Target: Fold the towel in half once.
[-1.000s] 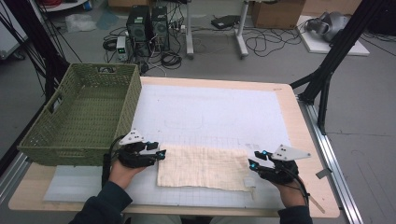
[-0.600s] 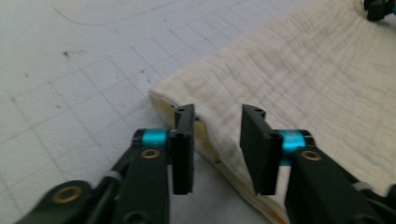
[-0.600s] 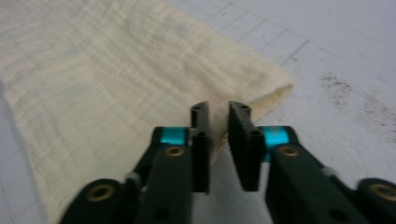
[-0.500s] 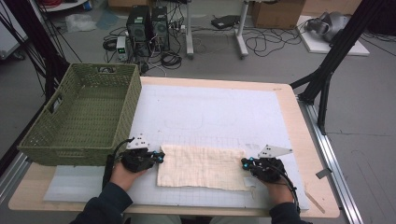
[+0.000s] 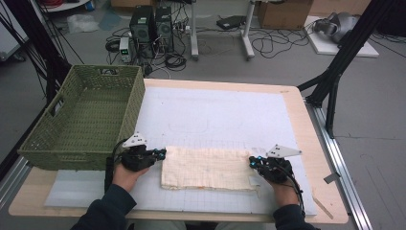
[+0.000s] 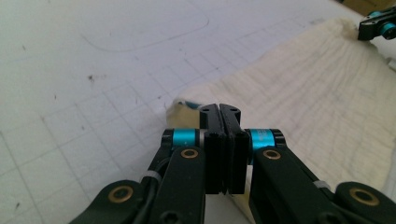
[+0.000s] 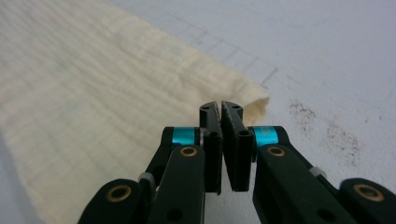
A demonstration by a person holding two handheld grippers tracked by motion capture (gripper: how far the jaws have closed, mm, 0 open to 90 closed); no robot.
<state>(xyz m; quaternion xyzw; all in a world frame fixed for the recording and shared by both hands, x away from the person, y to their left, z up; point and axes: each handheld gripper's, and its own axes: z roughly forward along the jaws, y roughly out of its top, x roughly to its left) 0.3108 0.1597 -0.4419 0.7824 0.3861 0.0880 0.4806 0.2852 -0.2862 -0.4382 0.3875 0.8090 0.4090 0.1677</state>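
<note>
Left gripper (image 5: 162,153), right gripper (image 5: 251,163): each pinching an end corner of cream cloth (image 5: 208,167) beside green basket (image 5: 81,120). Lift both evenly, keeping the cloth taut.

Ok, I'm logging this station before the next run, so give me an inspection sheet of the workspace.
Surface: white grid mat on a wooden table, faint marks.
Job's things: cream cloth lying flat near the front edge.
Clutter: green woven basket at left, nothing seen inside.
Grippers: left gripper and right gripper shut at the cloth's far corners.
Cables: one trails from each gripper.
Surroundings: computer towers, floor cables, boxes.
</note>
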